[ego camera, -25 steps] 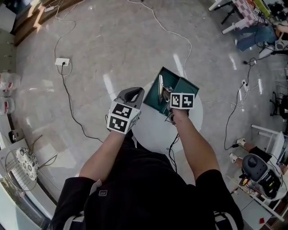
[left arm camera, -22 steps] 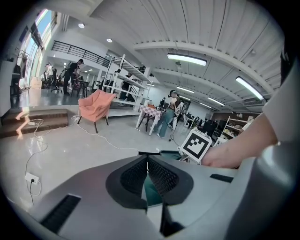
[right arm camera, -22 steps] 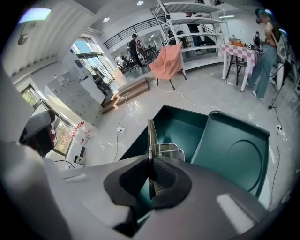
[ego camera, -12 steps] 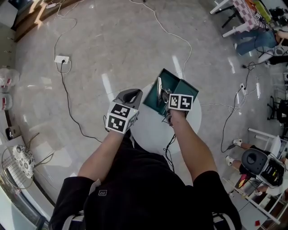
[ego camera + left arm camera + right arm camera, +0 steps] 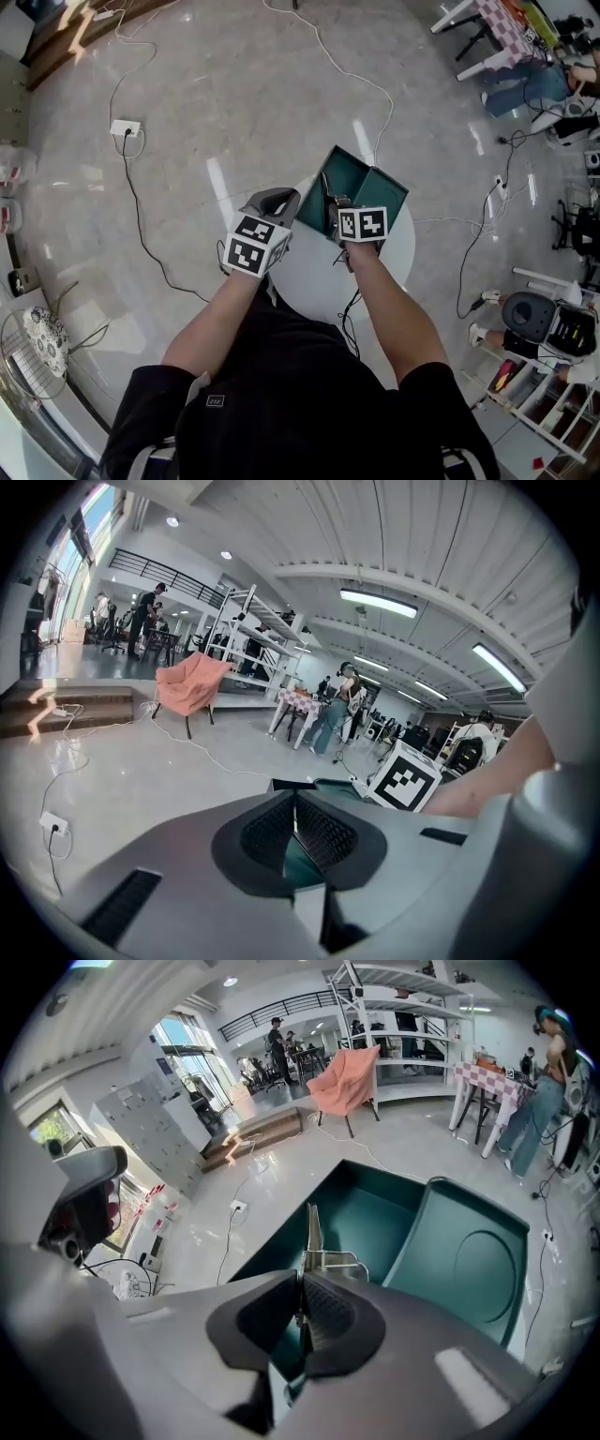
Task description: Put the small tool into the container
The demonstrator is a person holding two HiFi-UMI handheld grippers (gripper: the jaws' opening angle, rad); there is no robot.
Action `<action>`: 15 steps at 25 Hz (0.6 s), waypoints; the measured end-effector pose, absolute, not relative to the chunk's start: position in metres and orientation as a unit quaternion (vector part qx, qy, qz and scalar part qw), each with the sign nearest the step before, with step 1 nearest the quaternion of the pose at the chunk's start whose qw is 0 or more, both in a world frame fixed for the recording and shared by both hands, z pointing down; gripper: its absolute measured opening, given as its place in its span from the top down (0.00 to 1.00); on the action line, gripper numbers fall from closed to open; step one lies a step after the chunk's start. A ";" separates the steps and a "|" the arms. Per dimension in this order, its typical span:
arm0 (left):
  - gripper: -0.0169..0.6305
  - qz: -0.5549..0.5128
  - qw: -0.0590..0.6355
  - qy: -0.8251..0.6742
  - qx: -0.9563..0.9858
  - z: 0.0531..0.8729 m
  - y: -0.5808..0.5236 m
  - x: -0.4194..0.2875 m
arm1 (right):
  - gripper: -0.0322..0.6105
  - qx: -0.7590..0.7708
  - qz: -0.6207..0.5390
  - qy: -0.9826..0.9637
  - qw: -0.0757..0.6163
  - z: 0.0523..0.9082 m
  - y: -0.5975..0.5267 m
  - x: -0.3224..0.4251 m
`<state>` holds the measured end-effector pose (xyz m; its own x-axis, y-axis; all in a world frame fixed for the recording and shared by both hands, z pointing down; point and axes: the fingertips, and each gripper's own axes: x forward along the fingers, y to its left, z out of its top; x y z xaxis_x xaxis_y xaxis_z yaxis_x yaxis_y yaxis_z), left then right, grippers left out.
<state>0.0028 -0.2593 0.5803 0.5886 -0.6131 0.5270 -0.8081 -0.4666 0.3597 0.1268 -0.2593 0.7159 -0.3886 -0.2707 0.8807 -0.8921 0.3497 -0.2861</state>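
Holding a small metal tool point(image 5: 312, 1234) pinched between its closed jaws, the right gripper point(image 5: 302, 1290) hangs directly over the open teal container point(image 5: 370, 1208), which sits on a round white table point(image 5: 305, 272) in front of the person. To do this step well, the right gripper would probably need to lower the tool below the rim, centred over the cavity and clear of the near wall and the lid point(image 5: 473, 1265). It could then part its jaws only a little, so the light piece drops flat instead of snagging on a pad or bouncing out. The left gripper point(image 5: 294, 806) hovers just beside the container on its left, jaws pressed together with nothing between them, and looks well placed to stay out of the way. The tool is thin and silvery: a narrow flat blade stands up from the jaws, with a bent wire loop branching off beside it. Its lower end is hidden between the pads, and what kind of tool it is cannot be made out. It is in the air above the box, touching neither walls nor floor
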 end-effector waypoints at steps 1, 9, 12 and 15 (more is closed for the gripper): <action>0.95 0.165 0.297 -0.422 0.841 0.581 -0.259 0.004 | 0.91 0.401 0.411 -0.726 0.379 0.716 -0.260 0.128; 0.95 0.183 0.298 -0.420 0.837 0.586 -0.247 -0.004 | 0.83 0.427 0.386 -0.718 0.391 0.723 -0.278 0.141; 0.95 0.189 0.297 -0.421 0.836 0.585 -0.243 -0.015 | 0.83 0.440 0.390 -0.713 0.382 0.723 -0.275 0.145; 0.95 0.188 0.287 -0.428 0.836 0.578 -0.252 -0.030 | 0.83 0.458 0.388 -0.718 0.353 0.713 -0.276 0.146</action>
<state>-0.0299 -0.2524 0.5780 0.5638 -0.6074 0.5596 -0.8231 -0.4692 0.3199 0.1463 -0.2756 0.7133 -0.3316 -0.3836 0.8619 -0.9314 0.2787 -0.2343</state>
